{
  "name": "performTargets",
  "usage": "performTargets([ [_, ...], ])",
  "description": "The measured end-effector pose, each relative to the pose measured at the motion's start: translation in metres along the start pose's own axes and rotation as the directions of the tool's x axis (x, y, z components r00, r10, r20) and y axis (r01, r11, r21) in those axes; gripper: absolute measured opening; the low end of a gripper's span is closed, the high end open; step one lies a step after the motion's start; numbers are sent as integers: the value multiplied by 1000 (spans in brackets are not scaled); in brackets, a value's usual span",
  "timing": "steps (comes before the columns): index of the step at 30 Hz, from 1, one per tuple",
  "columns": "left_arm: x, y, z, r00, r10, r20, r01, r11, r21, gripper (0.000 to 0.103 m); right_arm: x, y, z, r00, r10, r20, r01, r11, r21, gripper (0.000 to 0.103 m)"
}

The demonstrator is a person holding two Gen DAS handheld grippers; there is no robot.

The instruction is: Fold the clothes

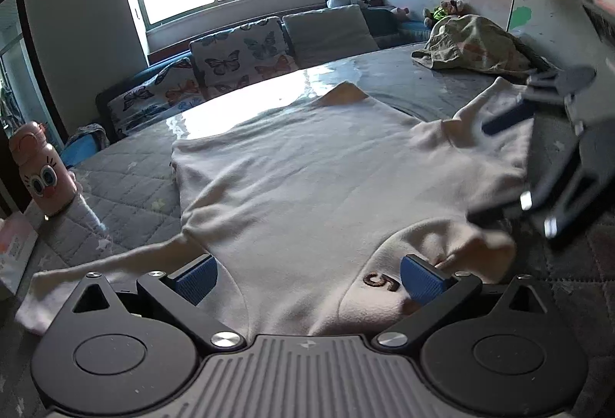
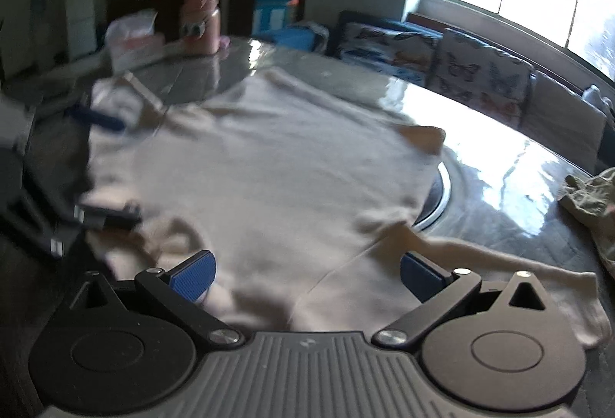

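At the far left of the desk (image 1: 127,164), a pink bottle (image 1: 38,168) with cartoon eyes is being shown standing upright, with a white box (image 1: 15,248) just beside it at the near left edge. A pale shirt (image 1: 307,179) is being seen spread flat across the middle of the desk, one sleeve trailing toward the near left. The left tongs (image 1: 307,279) are being held wide open over the shirt's near edge, nothing gripped between the blue pads (image 1: 196,279); a brown embroidered mark (image 1: 380,281) is lying just beside the right pad. Farther right, the right tongs (image 1: 499,164) are being held over the shirt's right side, blurred in this view. In the right wrist view the right tongs (image 2: 307,277) are being shown wide open and empty above the cloth. At the far right, a crumpled green garment (image 1: 472,45) is being left well apart from the shirt.
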State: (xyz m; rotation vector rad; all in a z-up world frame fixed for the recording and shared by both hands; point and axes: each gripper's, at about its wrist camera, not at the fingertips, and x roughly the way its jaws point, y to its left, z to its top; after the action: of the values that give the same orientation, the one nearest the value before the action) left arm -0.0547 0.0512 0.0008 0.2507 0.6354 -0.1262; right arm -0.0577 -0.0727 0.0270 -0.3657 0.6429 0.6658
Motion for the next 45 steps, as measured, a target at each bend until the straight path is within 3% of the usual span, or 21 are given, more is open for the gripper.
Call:
performTargets([
  [3,-3,2,10,1000,-9,24,9,1000,-10,103,-1,9,0,1000,29,-2,-29,999,-22,103],
  [8,-1,3,27,999,-17,49,20,999,-46,103,-22,-19,-2,999,31,38,-34,997,74,103],
  [15,23,-15,44,999,-40,28,42,997,-58,103,-27,-77,-22,990,-142,-2,139,965,221,100],
  [20,35,-31,50,997,-75,15,75,996,-44,103,-24,-105,-42,984,-169,-61,179,937,298,95],
  [25,41,-43,53,995,-95,2,95,995,-23,103,-34,-134,-45,967,-250,-56,252,891,378,92],
  [32,46,-49,52,995,-100,-21,100,995,-19,103,-29,-187,-55,925,-360,-124,370,773,516,71],
  [38,48,-47,52,995,-96,-30,95,995,-35,103,-23,-197,-59,904,-406,-130,408,735,542,55],
  [39,48,-46,52,995,-94,-30,92,995,-38,103,-23,-197,-60,902,-413,-128,412,733,542,51],
  [40,48,-45,52,995,-92,-30,90,995,-41,103,-22,-197,-60,899,-419,-125,416,731,541,38],
  [42,48,-43,51,996,-88,-29,86,995,-46,103,-22,-199,-60,892,-435,-128,429,718,549,27],
  [43,48,-42,51,996,-86,-29,84,995,-49,103,-24,-200,-59,894,-430,-124,421,713,560,15],
  [45,47,-40,51,996,-82,-29,80,995,-55,103,-26,-202,-58,899,-423,-117,408,709,575,11],
])
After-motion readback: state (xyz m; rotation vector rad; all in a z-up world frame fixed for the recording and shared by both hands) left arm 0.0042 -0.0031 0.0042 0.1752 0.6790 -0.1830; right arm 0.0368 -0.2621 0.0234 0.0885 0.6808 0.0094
